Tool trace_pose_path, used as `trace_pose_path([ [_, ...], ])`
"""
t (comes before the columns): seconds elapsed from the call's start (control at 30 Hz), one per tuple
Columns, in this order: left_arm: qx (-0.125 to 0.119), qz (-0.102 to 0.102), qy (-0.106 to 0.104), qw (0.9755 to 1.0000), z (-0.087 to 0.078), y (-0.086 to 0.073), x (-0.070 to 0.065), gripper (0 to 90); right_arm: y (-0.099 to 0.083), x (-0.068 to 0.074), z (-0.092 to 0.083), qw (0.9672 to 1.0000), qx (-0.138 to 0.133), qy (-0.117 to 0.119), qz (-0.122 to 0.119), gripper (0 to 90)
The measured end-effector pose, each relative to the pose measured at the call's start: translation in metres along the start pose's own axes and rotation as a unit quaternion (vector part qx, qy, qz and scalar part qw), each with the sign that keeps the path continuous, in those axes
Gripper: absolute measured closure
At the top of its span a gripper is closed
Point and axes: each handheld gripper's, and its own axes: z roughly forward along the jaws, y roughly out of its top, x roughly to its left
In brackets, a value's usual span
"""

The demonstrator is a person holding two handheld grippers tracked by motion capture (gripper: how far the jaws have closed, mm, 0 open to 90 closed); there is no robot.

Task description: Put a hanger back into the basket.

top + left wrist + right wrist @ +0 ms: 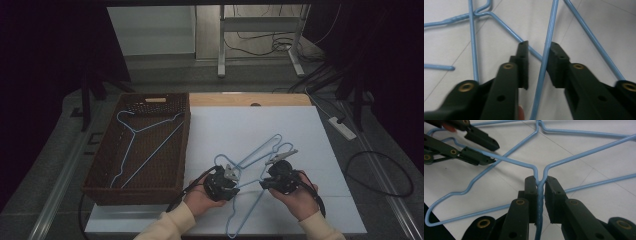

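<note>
Two light blue wire hangers lie crossed on the white table top (300,130); one (260,150) stretches toward the far right, the other (243,212) reaches the near edge. My right gripper (265,184) (539,180) is shut on the twisted neck (539,192) of one hanger, where its two shoulders split apart. My left gripper (231,187) (538,50) straddles a straight blue rod (544,65). That rod lies against one pad, with a gap to the other. The right gripper view shows the left gripper (494,152) at the upper left, jaws apart around the wire.
A brown woven basket (100,165) stands at the table's left with another blue hanger (150,127) inside. A wooden strip (250,99) borders the far table edge. On the floor beyond are a power strip (342,127), cables and desk legs.
</note>
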Motion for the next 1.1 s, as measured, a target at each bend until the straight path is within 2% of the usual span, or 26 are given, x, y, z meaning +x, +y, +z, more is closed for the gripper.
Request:
trace_pose_path([
  [0.1,0.002,0.008,-0.003,1.0,0.0,0.001,-0.002,81.3,0.0,-0.001,-0.001,1.0,-0.002,0.0,0.001,80.6],
  [0.27,0.003,0.027,-0.005,0.9996,0.0,0.001,-0.004,84.2,-0.002,-0.005,-0.002,0.9997,-0.016,0.012,0.014,78.7],
  [0.33,0.004,0.025,0.002,0.9997,0.0,0.001,-0.005,85.8,-0.003,-0.007,-0.005,0.999,-0.039,0.012,0.018,66.7],
  [0.4,0.008,0.024,0.001,0.9997,0.0,0.0,-0.003,85.8,-0.004,-0.012,-0.011,0.9961,-0.083,0.008,0.03,58.8],
  [0.43,0.005,0.023,0.001,0.9997,0.0,0.0,-0.002,85.9,-0.005,-0.015,-0.016,0.9925,-0.116,0.004,0.037,54.6],
  [0.5,0.002,0.023,0.004,0.9997,-0.002,-0.001,-0.002,85.9,-0.007,-0.022,-0.023,0.9864,-0.159,0.001,0.042,49.7],
  [0.53,-0.002,0.022,0.004,0.9997,-0.003,-0.001,-0.002,85.9,-0.009,-0.026,-0.026,0.9821,-0.182,0.0,0.048,48.7],
  [0.63,-0.012,0.022,0.007,0.9997,-0.007,-0.001,-0.001,85.9,-0.016,-0.038,-0.034,0.9735,-0.222,-0.005,0.054,45.3],
  [0.73,-0.023,0.02,0.011,0.9995,-0.014,-0.002,0.0,86.0,-0.023,-0.047,-0.038,0.9694,-0.239,-0.002,0.053,43.7],
  [0.83,-0.028,0.019,0.013,0.9994,-0.017,-0.002,0.0,86.0,-0.031,-0.054,-0.041,0.9651,-0.256,-0.012,0.055,43.3],
  [0.87,-0.032,0.019,0.016,0.9992,-0.02,-0.003,0.0,86.0,-0.031,-0.054,-0.041,0.9651,-0.256,-0.012,0.055,43.3],
  [0.9,-0.036,0.018,0.019,0.999,-0.022,-0.004,0.0,86.1,-0.036,-0.058,-0.044,0.963,-0.263,-0.015,0.056,42.2],
  [0.97,-0.042,0.018,0.022,0.9987,-0.025,-0.004,0.0,86.1,-0.043,-0.063,-0.045,0.9619,-0.266,-0.021,0.058,40.6],
  [1.1,-0.037,0.026,0.03,0.9985,-0.027,-0.005,-0.003,86.1,-0.052,-0.069,-0.043,0.9605,-0.271,-0.017,0.06,38.4],
])
